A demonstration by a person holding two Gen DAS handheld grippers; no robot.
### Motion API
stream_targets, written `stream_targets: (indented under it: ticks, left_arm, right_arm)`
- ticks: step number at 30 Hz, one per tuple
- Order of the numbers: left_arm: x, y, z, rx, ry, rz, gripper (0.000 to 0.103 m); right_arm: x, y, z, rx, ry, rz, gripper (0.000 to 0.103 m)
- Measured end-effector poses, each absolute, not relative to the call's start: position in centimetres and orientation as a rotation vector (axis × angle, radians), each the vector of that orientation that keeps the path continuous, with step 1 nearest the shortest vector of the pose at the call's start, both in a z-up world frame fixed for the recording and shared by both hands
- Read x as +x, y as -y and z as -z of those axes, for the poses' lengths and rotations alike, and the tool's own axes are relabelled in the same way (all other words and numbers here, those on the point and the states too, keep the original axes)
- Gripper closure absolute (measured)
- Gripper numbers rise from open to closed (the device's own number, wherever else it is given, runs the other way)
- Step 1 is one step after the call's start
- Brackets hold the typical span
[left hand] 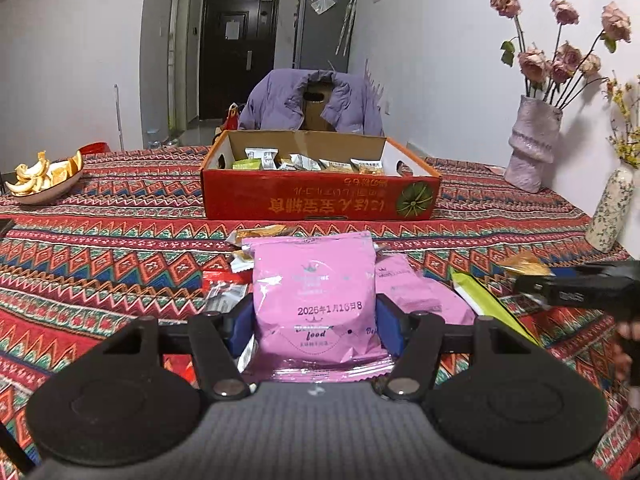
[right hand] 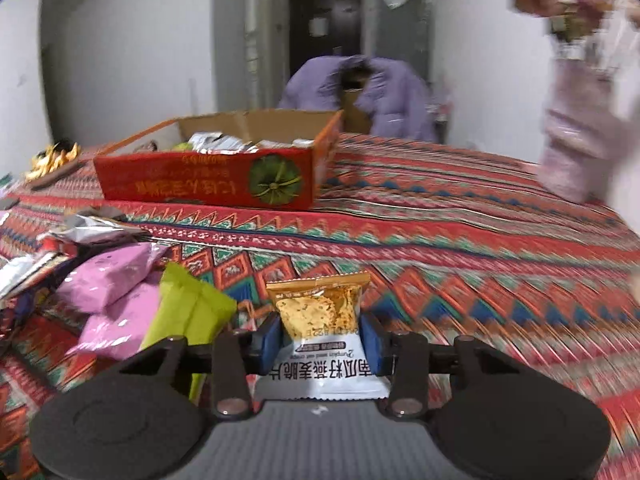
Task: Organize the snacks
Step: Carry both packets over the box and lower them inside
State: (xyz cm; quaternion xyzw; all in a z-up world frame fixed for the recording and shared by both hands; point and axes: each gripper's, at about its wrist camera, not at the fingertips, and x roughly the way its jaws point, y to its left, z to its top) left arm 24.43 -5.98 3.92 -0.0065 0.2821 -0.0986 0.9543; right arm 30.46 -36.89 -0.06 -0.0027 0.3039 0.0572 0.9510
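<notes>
My left gripper (left hand: 316, 320) has its blue pads clamped on the sides of a pink snack packet (left hand: 314, 296), held clear above the loose pile of snacks (left hand: 240, 272) on the patterned tablecloth (left hand: 100, 264). Straight ahead sits the red cardboard box (left hand: 320, 196), partly filled with packets. My right gripper (right hand: 322, 340) pinches a small oat-crisp packet (right hand: 320, 312) upright between nearly closed jaws, right of the green packet (right hand: 188, 308).
</notes>
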Motion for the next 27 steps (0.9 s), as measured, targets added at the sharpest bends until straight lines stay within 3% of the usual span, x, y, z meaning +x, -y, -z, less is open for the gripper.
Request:
stream_targets:
  ticks: [7, 15, 21, 27]
  left_arm:
    - [22.4, 6.2, -4.3, -0.027, -0.555, 0.212, 0.041]
    - [23.0, 5.5, -6.0, -0.025, -0.515, 0.222, 0.041]
    - [29.7, 4.6, -10.4, -0.028, -0.465, 0.262, 0.04]
    - [42.6, 6.0, -12.0, -0.013, -0.501, 0.256, 0.04]
  right_arm:
    - [23.6, 36.8, -1.5, 0.155, -0.538, -0.115, 0.062]
    - [24.4, 35.5, -4.6, 0.185, -0.464, -0.172, 0.062]
    - [30.7, 35.5, -9.0, 0.269, -0.398, -0.272, 0.062]
    - [44.2, 34.8, -11.5, 0.32, -0.45, -0.303, 0.062]
